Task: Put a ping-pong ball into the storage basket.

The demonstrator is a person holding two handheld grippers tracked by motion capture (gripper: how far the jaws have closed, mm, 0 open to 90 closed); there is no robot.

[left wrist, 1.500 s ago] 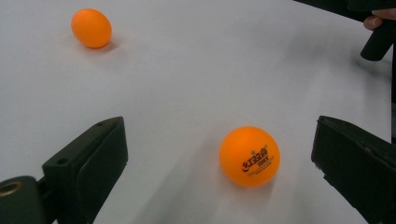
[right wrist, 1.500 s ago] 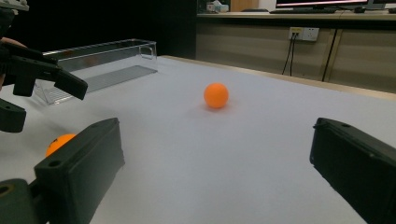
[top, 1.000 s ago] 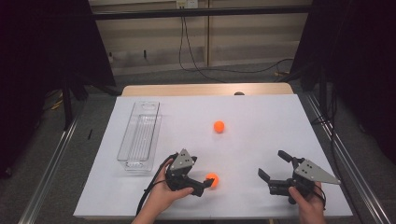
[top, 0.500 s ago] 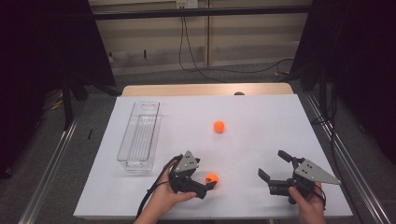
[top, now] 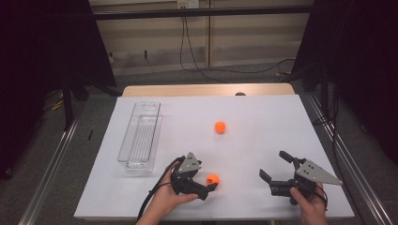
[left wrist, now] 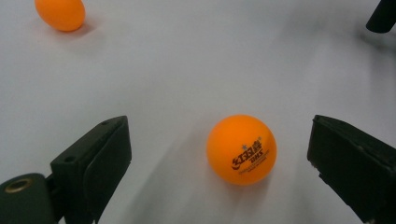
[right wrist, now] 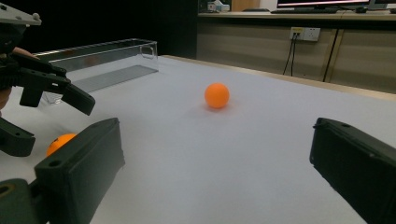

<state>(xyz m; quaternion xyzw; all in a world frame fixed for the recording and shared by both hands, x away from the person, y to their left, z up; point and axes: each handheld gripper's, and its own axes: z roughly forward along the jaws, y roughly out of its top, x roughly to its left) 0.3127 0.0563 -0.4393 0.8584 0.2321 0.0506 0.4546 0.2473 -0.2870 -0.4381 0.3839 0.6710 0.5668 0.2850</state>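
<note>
The left gripper (top: 205, 183) lies low near the white table's (top: 263, 117) front edge, left of the middle. Its jaws straddle a small orange table-tennis ball with dark printed lettering (left wrist: 241, 149). The jaws have just been closing a little, yet they stand spread, with a gap on either side of the ball, which rests on the table surface untouched.

A second plain orange ball (top: 219, 127) sits near the table's centre, well apart from the first. A clear, long plastic bin (top: 140, 136) stands along the left edge.

The right gripper (top: 277, 172) rests near the front right corner, jaws spread wide with nothing between them.
</note>
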